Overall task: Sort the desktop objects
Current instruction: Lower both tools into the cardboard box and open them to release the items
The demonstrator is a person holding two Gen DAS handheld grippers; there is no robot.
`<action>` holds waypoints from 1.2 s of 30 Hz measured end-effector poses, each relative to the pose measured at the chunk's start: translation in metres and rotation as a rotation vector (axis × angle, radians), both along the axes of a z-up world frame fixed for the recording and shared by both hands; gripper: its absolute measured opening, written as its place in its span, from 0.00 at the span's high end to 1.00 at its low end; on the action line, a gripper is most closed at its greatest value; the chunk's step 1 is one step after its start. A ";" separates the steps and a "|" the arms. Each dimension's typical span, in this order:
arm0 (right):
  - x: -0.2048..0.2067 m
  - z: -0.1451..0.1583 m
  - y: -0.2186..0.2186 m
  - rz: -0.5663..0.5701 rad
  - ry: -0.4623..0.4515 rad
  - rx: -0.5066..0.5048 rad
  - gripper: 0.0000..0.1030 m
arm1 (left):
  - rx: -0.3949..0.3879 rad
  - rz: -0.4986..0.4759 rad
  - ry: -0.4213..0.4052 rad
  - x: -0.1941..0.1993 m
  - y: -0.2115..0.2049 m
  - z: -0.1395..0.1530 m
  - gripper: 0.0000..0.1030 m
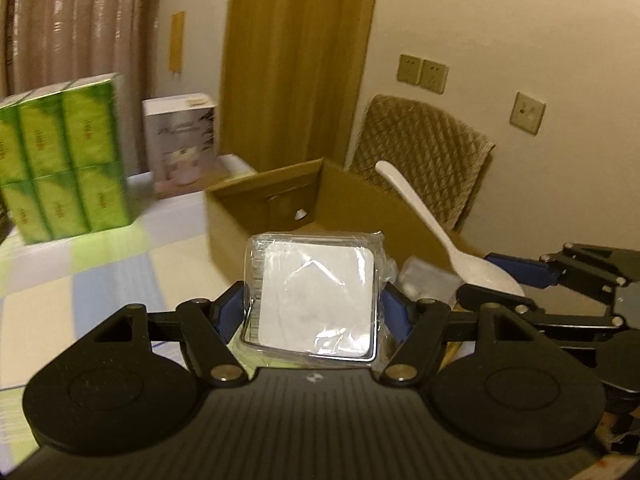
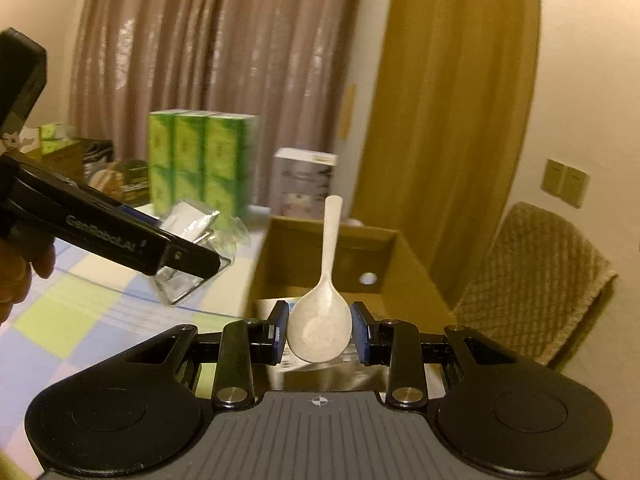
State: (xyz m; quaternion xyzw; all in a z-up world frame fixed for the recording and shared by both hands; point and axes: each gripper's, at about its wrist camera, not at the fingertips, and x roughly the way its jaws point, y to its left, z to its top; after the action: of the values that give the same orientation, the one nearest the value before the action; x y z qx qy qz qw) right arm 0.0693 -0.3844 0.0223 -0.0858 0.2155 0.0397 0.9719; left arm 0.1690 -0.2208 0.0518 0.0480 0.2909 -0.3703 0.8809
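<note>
Holding a clear packet [image 1: 316,300] of white pads, left gripper [image 1: 314,308] has jaws closed on its sides, near the open carton [image 1: 348,200]. Right gripper [image 2: 320,330] clamps a white spoon [image 2: 322,320] by the bowl, handle up, above the carton. Right view alone shows a hand [image 2: 16,276] and the packet's glassy underside; left view alone shows wall sockets [image 1: 422,73].

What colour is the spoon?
The spoon is white with tiny speckles, held in the right claw; the right wrist view shows it best.
</note>
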 end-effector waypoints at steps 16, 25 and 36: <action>0.032 -0.014 -0.061 -0.067 0.046 0.010 0.71 | -0.052 -0.036 0.054 0.042 -0.061 -0.026 0.36; 0.058 -0.023 -0.062 -0.065 0.069 0.028 0.70 | -0.060 -0.040 0.069 0.055 -0.072 -0.033 0.35; 0.067 -0.029 -0.062 -0.051 0.089 0.038 0.70 | -0.076 0.004 0.036 0.059 -0.062 -0.027 0.25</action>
State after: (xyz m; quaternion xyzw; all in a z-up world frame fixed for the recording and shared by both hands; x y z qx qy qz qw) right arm 0.1360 -0.4459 -0.0066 -0.0598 0.2599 0.0228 0.9635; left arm 0.2284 -0.2831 0.0244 0.0070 0.2925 -0.3803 0.8774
